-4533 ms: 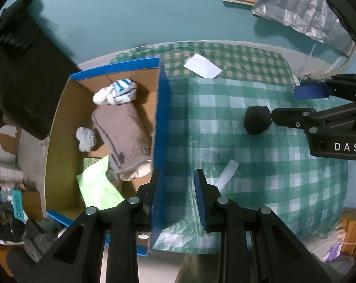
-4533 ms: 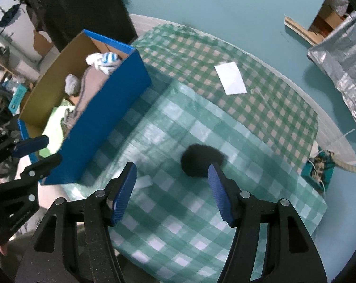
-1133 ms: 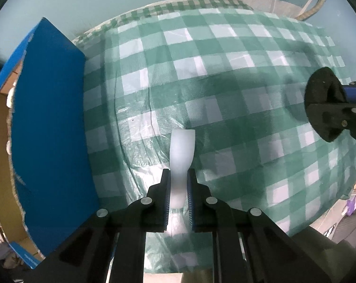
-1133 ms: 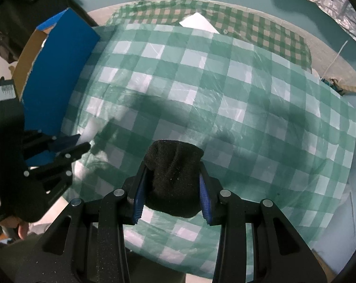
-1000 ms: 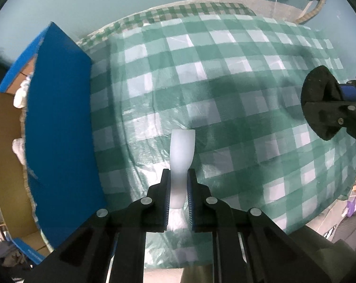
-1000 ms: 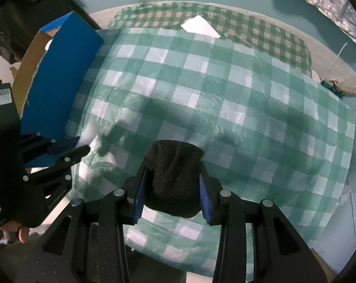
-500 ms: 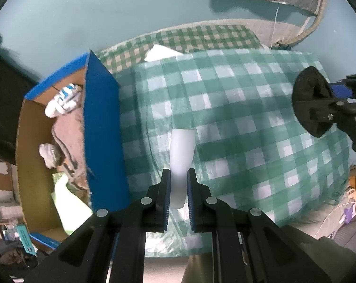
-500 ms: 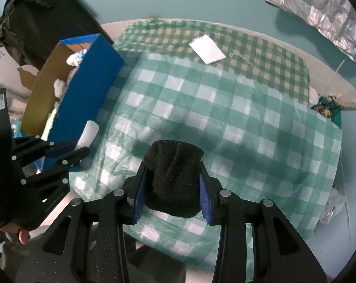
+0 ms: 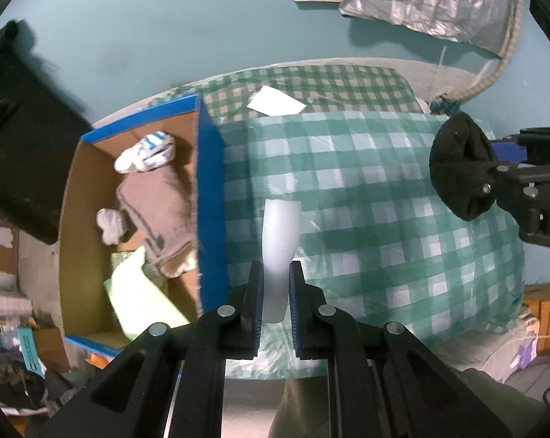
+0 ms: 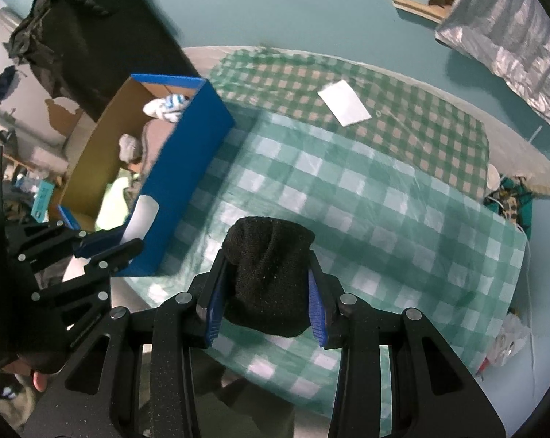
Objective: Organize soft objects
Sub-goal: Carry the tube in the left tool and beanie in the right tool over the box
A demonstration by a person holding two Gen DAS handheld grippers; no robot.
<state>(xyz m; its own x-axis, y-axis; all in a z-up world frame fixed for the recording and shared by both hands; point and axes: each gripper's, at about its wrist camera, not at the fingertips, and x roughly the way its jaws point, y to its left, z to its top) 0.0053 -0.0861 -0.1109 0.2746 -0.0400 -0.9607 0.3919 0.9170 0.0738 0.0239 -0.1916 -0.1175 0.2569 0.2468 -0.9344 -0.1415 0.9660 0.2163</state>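
Note:
My left gripper (image 9: 277,284) is shut on a pale white soft strip (image 9: 279,241), held high above the green checked tablecloth (image 9: 366,219); the strip also shows in the right wrist view (image 10: 140,219). My right gripper (image 10: 266,299) is shut on a black knitted sock ball (image 10: 267,270), also high above the cloth; the ball appears at the right of the left wrist view (image 9: 457,171). A blue-sided cardboard box (image 9: 209,197) stands at the table's left and holds a brown folded cloth (image 9: 158,204), white socks (image 9: 145,157) and a light green sheet (image 9: 140,303).
A white paper (image 9: 277,101) lies on the far part of the table, also seen in the right wrist view (image 10: 343,103). A silver tarp (image 9: 432,3) lies on the teal floor beyond. Clutter and dark fabric (image 10: 74,29) lie left of the box.
Both grippers closed on their objects and rose well above the table. The box interior has come into view to the left.

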